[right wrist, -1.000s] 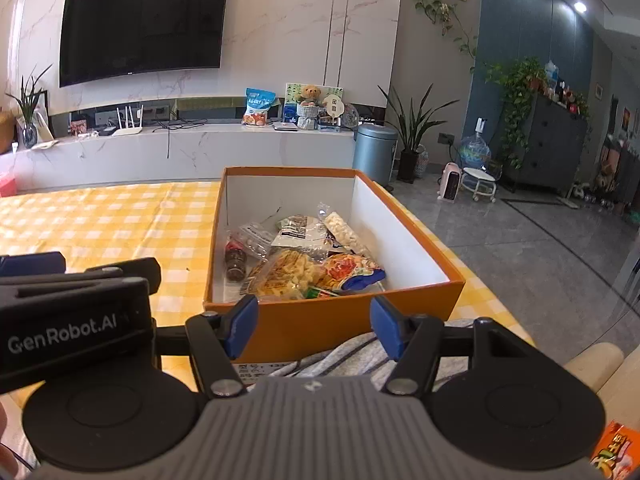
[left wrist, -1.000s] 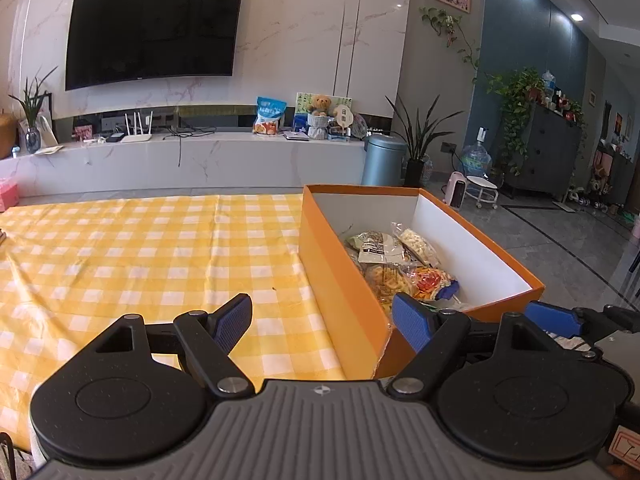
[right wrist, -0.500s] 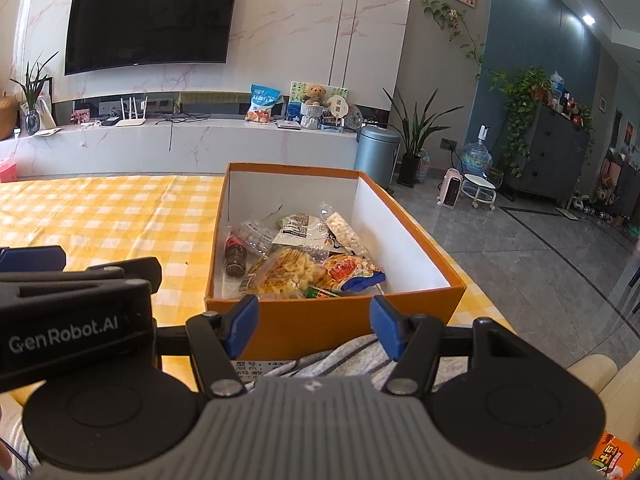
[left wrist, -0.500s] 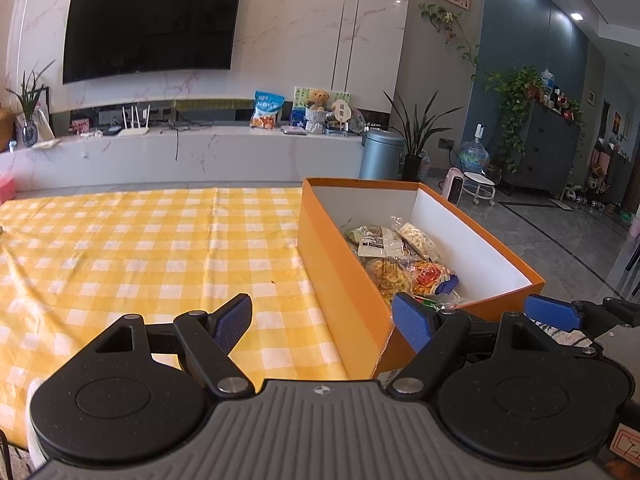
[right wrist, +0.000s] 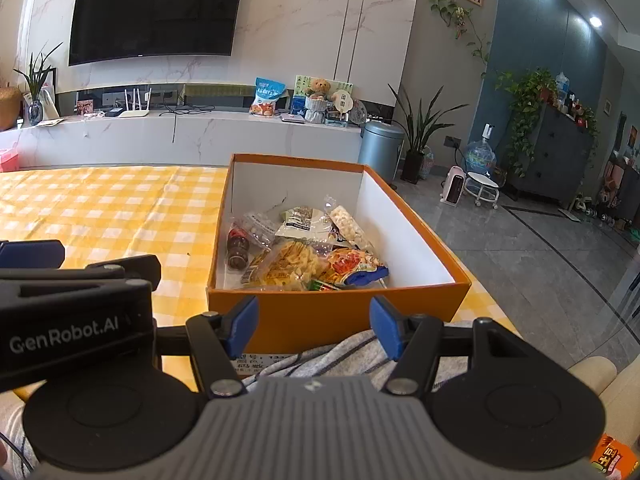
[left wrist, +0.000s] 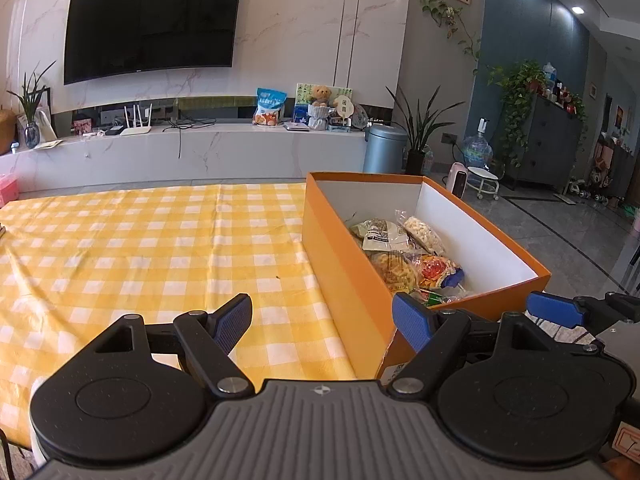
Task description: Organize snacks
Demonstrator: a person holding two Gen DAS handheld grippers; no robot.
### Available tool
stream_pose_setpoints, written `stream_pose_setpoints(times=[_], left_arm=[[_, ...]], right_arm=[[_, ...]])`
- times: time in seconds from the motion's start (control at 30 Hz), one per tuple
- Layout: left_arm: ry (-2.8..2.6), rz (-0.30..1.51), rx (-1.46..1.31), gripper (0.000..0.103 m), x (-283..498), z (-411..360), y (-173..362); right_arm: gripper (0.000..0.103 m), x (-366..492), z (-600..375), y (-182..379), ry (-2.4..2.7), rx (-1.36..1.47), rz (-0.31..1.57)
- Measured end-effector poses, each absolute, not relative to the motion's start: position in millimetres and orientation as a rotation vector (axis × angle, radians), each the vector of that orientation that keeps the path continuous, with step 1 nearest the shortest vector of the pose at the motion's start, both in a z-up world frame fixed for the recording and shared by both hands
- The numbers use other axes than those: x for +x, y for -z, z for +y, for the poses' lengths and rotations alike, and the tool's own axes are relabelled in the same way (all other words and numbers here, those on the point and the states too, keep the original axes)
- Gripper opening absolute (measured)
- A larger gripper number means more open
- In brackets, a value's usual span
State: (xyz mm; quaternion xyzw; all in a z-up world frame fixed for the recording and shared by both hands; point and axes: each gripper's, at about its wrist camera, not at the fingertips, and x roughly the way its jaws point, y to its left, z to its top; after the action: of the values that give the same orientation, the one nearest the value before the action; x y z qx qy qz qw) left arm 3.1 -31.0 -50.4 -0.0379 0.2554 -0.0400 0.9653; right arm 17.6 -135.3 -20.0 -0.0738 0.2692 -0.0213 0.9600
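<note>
Right wrist: orange box (right wrist: 332, 320) w/ snack packets (right wrist: 304, 256) inside

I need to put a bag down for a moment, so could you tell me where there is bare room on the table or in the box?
The yellow checked tablecloth left of the orange box is bare. Inside the box, the far end by its back wall is free; snack packets crowd the near half.

A black television (left wrist: 150, 22) hangs on the marble wall above a long white console (left wrist: 192, 152) bearing a router (left wrist: 135, 124) and teddy bear (left wrist: 320, 94); a grey bin (left wrist: 386, 148) stands beside a potted plant (left wrist: 418, 132).
</note>
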Motion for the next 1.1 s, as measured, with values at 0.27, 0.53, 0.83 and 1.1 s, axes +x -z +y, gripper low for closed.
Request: stream_pose_setpoints(times=[0.27, 0.53, 0.83, 1.1], left_arm=[[0.082, 0.518, -0.085, 0.094, 3.2, -29.8, 52.8], [0.08, 0.521, -0.086, 0.094, 3.1, -29.5, 53.6], [0.081, 0.524, -0.086, 0.094, 2.9, -29.9, 54.4], [0.082, 0.526, -0.089, 0.094, 2.3, -29.2, 56.4]], right_arm=[[0.061, 19.6, -134.2, 22.2, 0.039, -0.146, 0.549], [0.061, 20.1, -133.5, 23.7, 0.039, -0.146, 0.551], [0.061, 21.1, -133.9, 24.9, 0.037, -0.151, 0.556], [0.061, 21.5, -135.6, 27.2, 0.037, -0.157, 0.559]])
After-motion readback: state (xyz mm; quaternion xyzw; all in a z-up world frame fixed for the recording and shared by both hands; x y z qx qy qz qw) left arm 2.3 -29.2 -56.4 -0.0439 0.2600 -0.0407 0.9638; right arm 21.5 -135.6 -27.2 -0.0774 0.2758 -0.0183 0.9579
